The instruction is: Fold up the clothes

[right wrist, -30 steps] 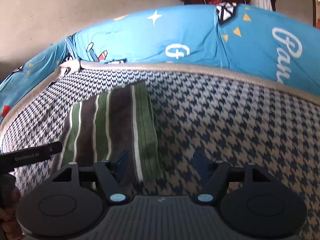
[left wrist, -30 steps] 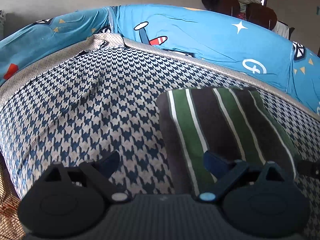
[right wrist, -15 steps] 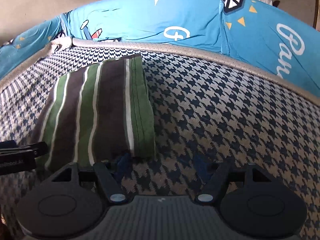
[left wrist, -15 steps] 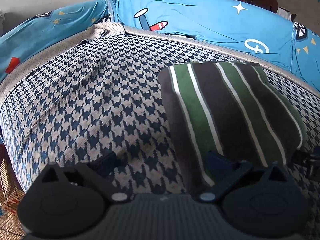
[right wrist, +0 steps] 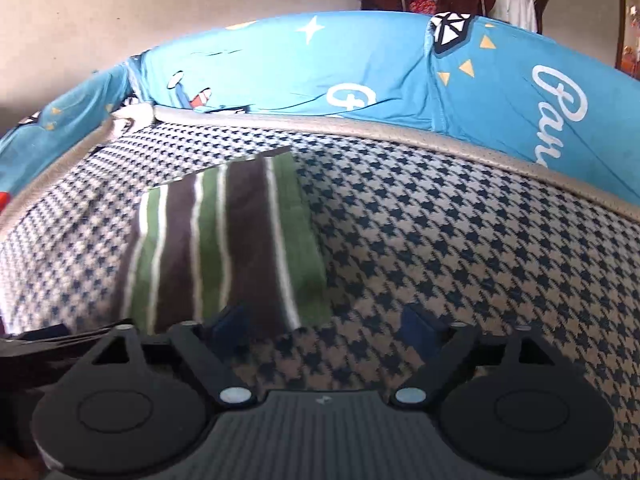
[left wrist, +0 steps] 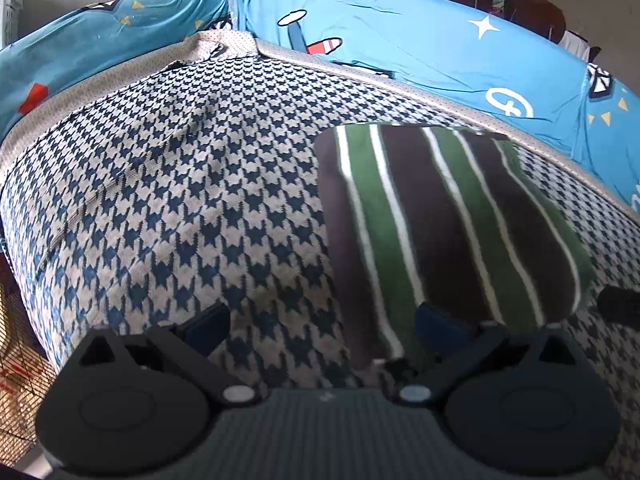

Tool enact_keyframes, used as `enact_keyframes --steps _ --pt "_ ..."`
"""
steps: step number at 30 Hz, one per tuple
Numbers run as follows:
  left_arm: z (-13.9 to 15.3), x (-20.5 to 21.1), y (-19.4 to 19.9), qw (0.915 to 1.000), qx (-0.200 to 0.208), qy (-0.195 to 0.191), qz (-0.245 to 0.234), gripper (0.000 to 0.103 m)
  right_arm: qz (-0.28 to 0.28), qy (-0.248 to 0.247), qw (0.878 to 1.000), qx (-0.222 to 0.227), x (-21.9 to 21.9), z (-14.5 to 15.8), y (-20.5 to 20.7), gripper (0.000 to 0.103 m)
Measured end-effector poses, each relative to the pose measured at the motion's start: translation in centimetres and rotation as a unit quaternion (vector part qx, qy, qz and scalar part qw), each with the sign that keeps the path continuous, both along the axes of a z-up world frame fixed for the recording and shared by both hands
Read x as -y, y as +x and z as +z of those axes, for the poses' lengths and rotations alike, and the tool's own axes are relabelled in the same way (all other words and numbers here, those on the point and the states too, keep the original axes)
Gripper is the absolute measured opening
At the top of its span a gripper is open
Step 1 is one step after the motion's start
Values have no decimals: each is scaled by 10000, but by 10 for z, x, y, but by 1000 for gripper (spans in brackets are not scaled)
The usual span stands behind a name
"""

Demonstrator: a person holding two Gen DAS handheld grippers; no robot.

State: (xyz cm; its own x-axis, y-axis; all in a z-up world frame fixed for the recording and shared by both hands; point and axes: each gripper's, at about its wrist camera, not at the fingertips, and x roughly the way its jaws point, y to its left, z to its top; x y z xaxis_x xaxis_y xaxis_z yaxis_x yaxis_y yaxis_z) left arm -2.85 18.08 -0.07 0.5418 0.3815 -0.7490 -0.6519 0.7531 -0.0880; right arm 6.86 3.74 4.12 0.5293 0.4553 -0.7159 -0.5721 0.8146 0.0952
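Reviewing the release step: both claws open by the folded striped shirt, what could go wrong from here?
1. The left claw is open, with one finger over the near edge of the striped shirt; pulling back low could snag and undo the fold.
2. The right claw is opening, with a finger over the shirt's near corner; same drag risk.
3. The shirt lies on the houndstooth cover, which looks loose and creased, so it may shift.
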Motion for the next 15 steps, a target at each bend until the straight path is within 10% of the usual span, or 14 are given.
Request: enact_keyframes --steps 15 --pt "7 28 -22 9995 -263 166 18 103 -110 -94 9990 -433 14 4 -24 100"
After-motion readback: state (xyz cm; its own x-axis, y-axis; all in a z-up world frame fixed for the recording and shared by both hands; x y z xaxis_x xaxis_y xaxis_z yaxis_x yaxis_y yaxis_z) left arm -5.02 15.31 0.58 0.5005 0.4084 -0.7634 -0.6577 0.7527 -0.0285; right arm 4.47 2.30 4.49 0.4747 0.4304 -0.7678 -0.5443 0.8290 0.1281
